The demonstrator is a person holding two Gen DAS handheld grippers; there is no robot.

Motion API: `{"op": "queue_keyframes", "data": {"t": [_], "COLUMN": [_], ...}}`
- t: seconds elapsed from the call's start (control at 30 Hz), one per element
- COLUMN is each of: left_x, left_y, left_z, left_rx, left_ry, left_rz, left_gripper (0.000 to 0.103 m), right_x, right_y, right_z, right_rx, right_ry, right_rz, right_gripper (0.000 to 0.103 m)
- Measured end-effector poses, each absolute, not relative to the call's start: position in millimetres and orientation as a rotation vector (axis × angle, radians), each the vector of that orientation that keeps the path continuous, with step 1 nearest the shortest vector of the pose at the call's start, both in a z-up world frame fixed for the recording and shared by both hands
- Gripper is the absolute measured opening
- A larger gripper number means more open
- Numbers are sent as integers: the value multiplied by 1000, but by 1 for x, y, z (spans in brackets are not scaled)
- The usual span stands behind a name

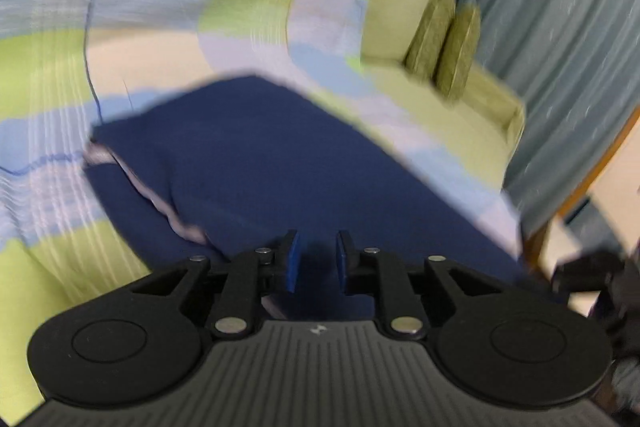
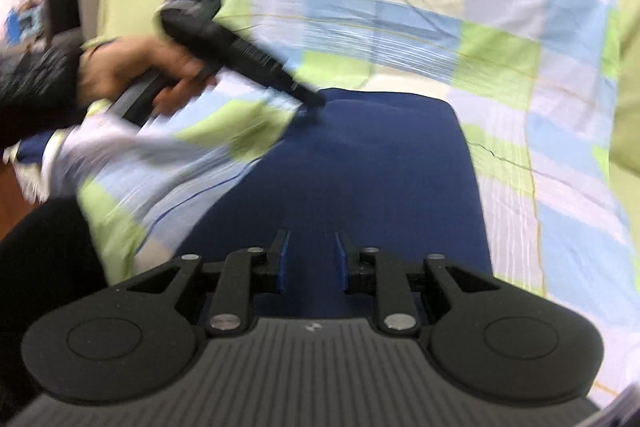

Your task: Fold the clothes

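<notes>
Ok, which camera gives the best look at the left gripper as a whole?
The right wrist view: it shows the left gripper from outside, held in a hand, tip at the blue cloth. The left wrist view shows only its fingers, slightly apart.

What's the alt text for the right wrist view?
A folded navy garment lies on a checked green, blue and white bedsheet, with the right gripper open just above its near edge. At upper left, a hand points the left gripper at the garment's far corner; motion blurs it.
</notes>
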State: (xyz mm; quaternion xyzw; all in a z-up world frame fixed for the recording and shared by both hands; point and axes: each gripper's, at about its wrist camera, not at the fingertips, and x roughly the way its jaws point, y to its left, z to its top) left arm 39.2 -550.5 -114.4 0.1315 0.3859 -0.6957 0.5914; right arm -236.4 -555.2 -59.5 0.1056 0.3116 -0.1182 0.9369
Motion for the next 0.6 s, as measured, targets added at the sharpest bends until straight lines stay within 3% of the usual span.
{"op": "queue_keyframes", "data": {"t": [0.13,0.37,0.4,0.43,0.5,0.6], "left_x": [62,49,42,34,19,-15], "left_y": [-547,-536,-534,-531,-523,-497], "left_z": [-127,-111,-105,-98,-88,-68], "left_rx": [254,370,409,446,510,624], "left_ry": [935,848,822,791,722,566], "left_rz": [-1575,-1530,-1523,-1519,-1515,-1526], "left_gripper": [7,9,12,27,43,43], "right_x": [-234,-263,-263,-264,-272,-294], "right_y": [-587,-619,-617,-615,-609,-604], "right_z": [-77,-82,-82,-78,-67,-54], "right_rx": [289,346,322,297,260,264], "right_ry": [667,646,654,653,622,572], "right_rz": [-219,-341,-342,-348,-370,-392], "right_gripper": [15,13,12,13,14,17]}}
